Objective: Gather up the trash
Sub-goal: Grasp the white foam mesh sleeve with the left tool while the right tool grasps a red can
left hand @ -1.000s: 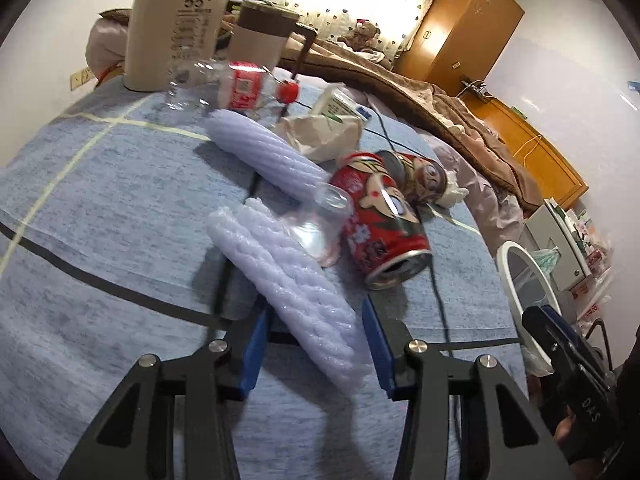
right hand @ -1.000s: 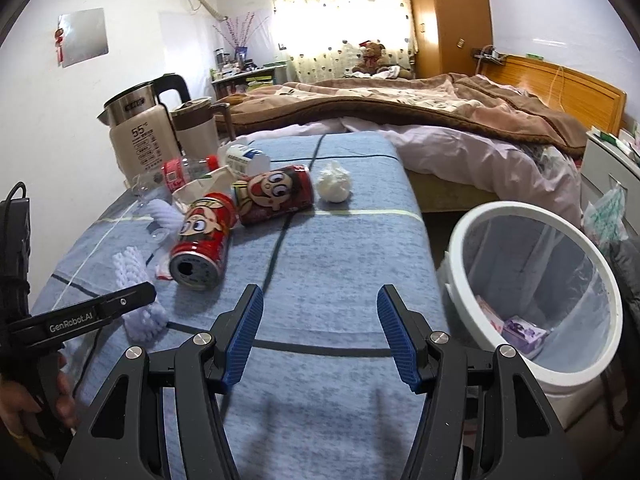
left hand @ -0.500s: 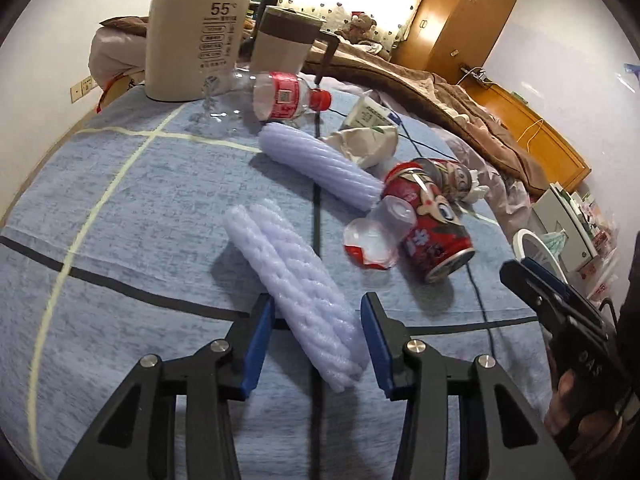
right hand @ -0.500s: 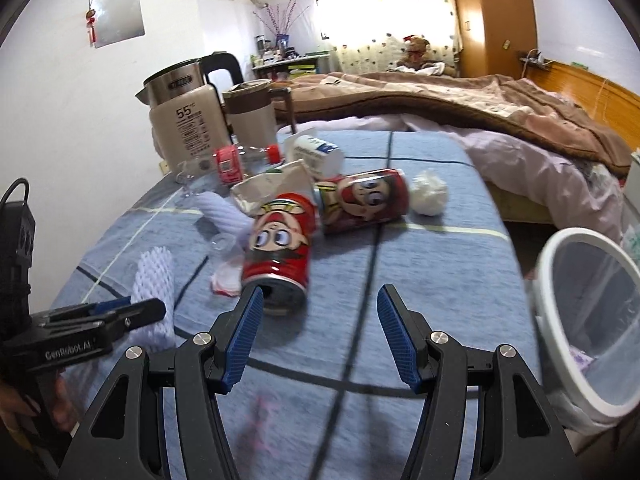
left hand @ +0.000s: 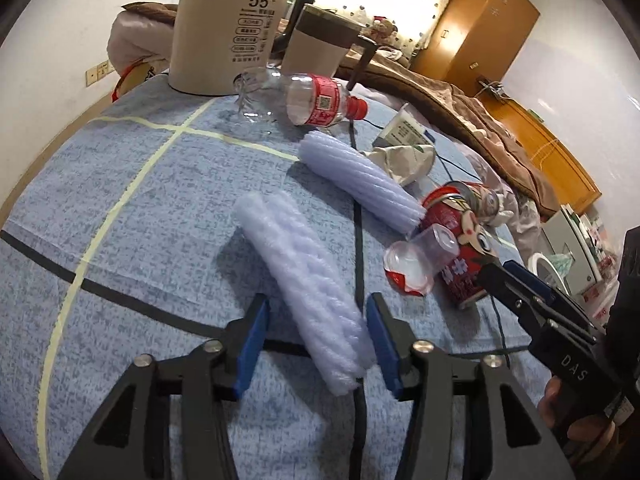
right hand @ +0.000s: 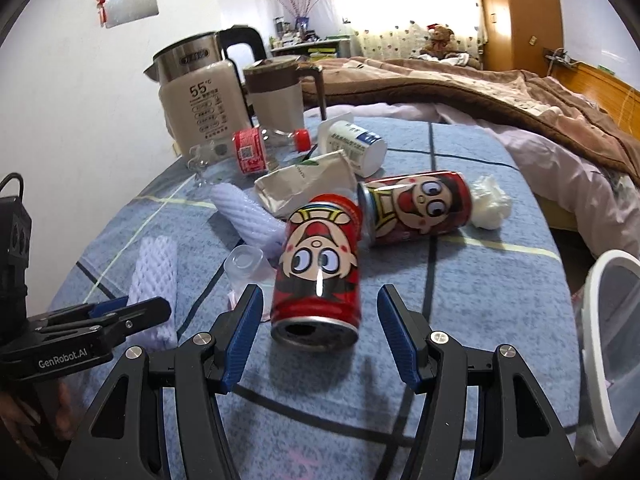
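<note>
**Litter on the blue cloth, both grippers spread**

The bench (right hand: 480, 280) under its blue checked cloth is crowded. At the far end a cream kettle (right hand: 200, 104) marked 55 stands beside a brown-lidded jug (right hand: 276, 96), and a clear plastic bottle (left hand: 304, 98) with a red label lies on its side in front of them. A white tub (right hand: 354, 144) lies tipped over near it, with a crumpled paper bag (right hand: 308, 184) just in front. One foam net sleeve (left hand: 360, 184) lies diagonally between the bottle and the cans, its lower end close to a small clear cup (left hand: 416, 260) that rests against the nearer red cartoon can (right hand: 320, 268). A second red can (right hand: 416, 208) lies crosswise behind the first, a wad of white tissue (right hand: 490, 204) touching its far end. The white-rimmed bin (right hand: 600, 320) stands off the bench's right edge.

The left gripper (left hand: 316, 336) has its jaws released and straddles the near end of the other foam sleeve (left hand: 304, 276); the right blue pad looks to be touching the foam, while a gap shows at the left pad. The right gripper (right hand: 320, 332) is likewise spread wide, with the nearer can lying lengthwise between the pads, open end toward the camera, clear of both.
</note>
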